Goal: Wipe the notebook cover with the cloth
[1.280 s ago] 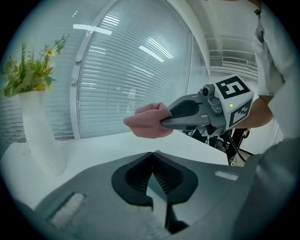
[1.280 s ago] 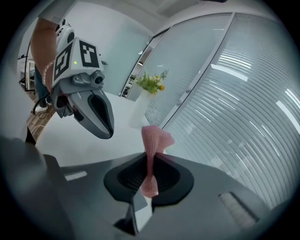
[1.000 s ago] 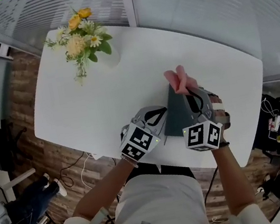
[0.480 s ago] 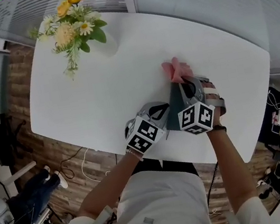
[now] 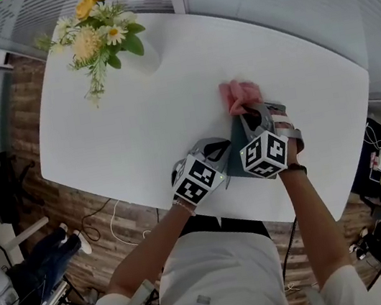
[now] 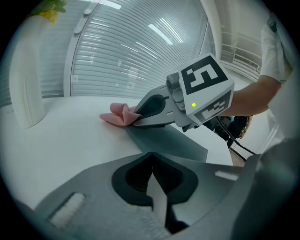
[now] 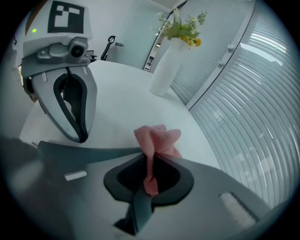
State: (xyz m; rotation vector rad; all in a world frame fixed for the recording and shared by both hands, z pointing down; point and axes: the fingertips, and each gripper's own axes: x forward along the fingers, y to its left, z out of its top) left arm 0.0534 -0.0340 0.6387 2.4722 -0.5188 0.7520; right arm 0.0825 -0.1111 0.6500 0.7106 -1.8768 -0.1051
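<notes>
notebook (image 5: 237, 153), dark grey, lies flat near the tabletop's (image 5: 134, 121) front edge. right tool (image 7: 149, 187) pinches the pink cloth (image 7: 157, 138) at its far end. left tool (image 6: 154, 190) is closed and empty beside its left edge.

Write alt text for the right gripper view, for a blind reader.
The right hand-held gripper is shut on a bunched pink cloth at a dark notebook's edge on a white table. The left hand-held gripper and a flower vase stand beyond.
</notes>
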